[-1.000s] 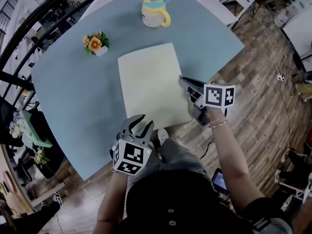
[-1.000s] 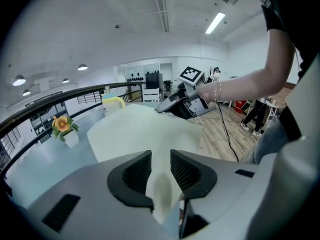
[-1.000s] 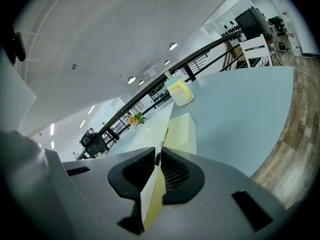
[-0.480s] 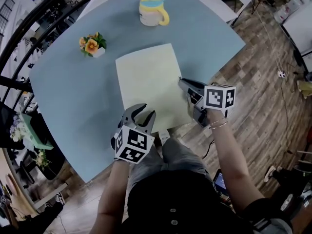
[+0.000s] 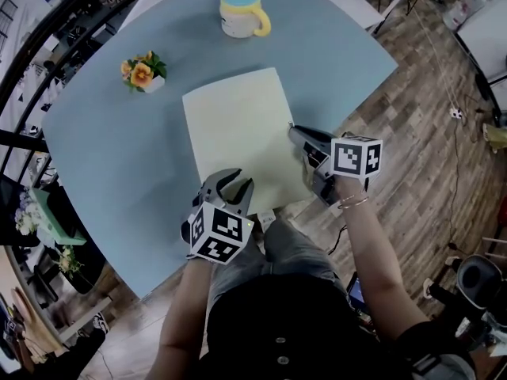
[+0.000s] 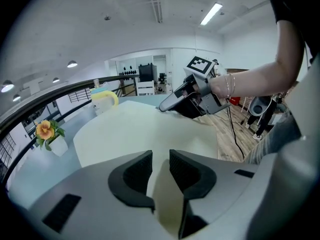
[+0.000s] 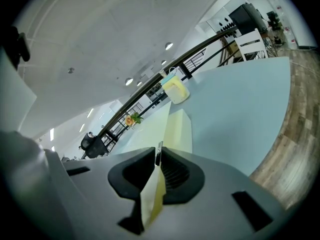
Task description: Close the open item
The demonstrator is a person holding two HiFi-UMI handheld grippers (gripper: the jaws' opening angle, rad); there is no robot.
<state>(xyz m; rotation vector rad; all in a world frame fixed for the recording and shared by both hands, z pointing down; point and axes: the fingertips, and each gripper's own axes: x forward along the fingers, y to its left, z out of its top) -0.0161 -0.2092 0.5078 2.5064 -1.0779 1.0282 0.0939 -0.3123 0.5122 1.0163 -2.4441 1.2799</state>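
Pale yellow folder (image 5: 234,129) at the blue table's (image 5: 119,149) centre is clamped at three o'clock by the right gripper (image 5: 291,129) and straddled, unpinched, at six o'clock by the left gripper's (image 5: 232,182) parted, just-narrowing jaws; closing looks nearly done, so pressing flat seems called for.

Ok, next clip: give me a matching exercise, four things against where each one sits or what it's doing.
Things:
1. mug
2. flower pot
3. folder
4. right hand-held gripper

Place or state:
A. pale yellow, in the middle of the table
B. shut on the folder's right edge
C. at the table's far end
D. left of the folder's far left corner

Pairs: 1-C, 2-D, 3-A, 4-B
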